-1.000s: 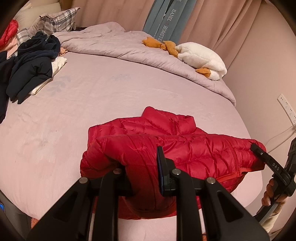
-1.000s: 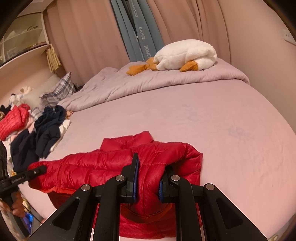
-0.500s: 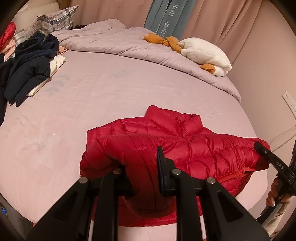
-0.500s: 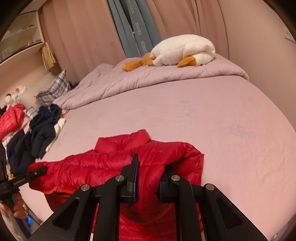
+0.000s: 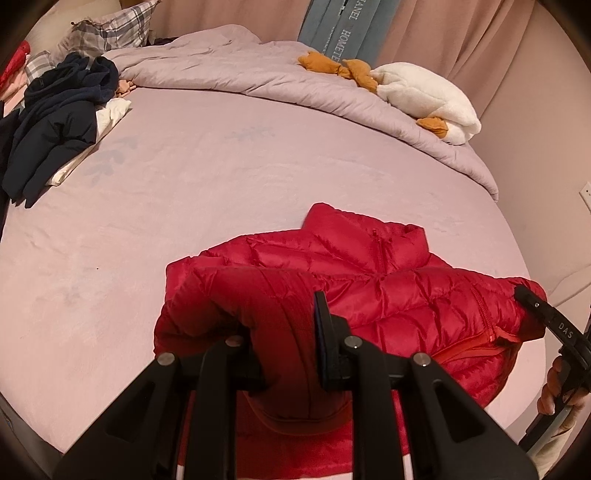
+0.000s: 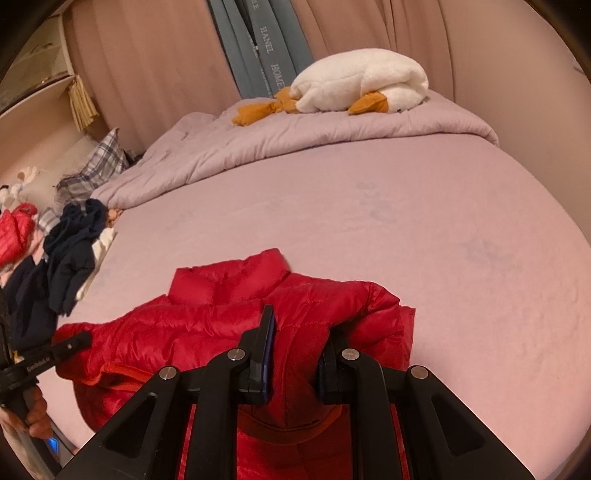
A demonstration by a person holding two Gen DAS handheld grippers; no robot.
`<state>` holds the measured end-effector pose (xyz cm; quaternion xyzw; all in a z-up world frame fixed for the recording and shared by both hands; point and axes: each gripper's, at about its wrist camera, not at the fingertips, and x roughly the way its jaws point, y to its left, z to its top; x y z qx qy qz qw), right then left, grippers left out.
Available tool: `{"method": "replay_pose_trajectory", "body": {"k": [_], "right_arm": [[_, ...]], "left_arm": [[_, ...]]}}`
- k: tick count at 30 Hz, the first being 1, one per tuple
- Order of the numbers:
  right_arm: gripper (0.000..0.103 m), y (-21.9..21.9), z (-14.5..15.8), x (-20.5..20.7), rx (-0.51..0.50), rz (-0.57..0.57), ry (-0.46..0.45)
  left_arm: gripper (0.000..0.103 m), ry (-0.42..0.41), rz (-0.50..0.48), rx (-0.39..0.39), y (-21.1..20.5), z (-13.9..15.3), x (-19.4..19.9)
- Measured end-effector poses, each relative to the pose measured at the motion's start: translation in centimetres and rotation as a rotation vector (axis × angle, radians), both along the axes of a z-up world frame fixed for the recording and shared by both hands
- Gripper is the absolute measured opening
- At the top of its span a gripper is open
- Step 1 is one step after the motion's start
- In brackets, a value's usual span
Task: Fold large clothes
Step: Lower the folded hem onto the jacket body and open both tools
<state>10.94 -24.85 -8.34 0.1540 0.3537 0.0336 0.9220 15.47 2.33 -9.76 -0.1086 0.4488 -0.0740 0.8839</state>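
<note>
The red puffer jacket (image 5: 369, 295) sits at the near edge of the bed (image 5: 221, 192), collar pointing up the mattress toward the far curtain, and its lower part is doubled over and lifted off the sheet. The left gripper (image 5: 288, 332) has a thick fold of the jacket's left side pinched between nearly closed jaws, red fabric bulging around the pads. Over on the jacket's other side, the right gripper (image 6: 295, 347) is clamped the same way on a bunched fold, jaws narrow, hem hanging below them. Each gripper shows up at the edge of the other's view, with a hand (image 5: 557, 391) wrapped round the handle.

Out from the jacket now: up the bed and to the left lies a heap of dark navy clothes (image 5: 55, 122) on something white, with a plaid pillow (image 5: 110, 29) beyond it. Along the far side of the bed runs a rumpled lilac duvet (image 5: 258, 74), and on it, up and right of the jacket, a white plush goose (image 6: 362, 85) with orange feet.
</note>
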Motion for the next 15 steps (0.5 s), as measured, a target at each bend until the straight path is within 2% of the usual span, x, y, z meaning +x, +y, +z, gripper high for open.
{"method": "replay_pose_trajectory", "body": {"k": [12,15], "right_arm": [[0.017,-0.8,-1.7,2.4,0.006,0.000,0.058],[0.023,-1.1,-2.1,2.7,0.013,-0.007,0.062]], "left_arm": [[0.027,0.020,0.019,0.016,-0.2,-2.0,2.4],[0.029,0.007,0.011,0.005,-0.2,-2.4,3.1]]}}
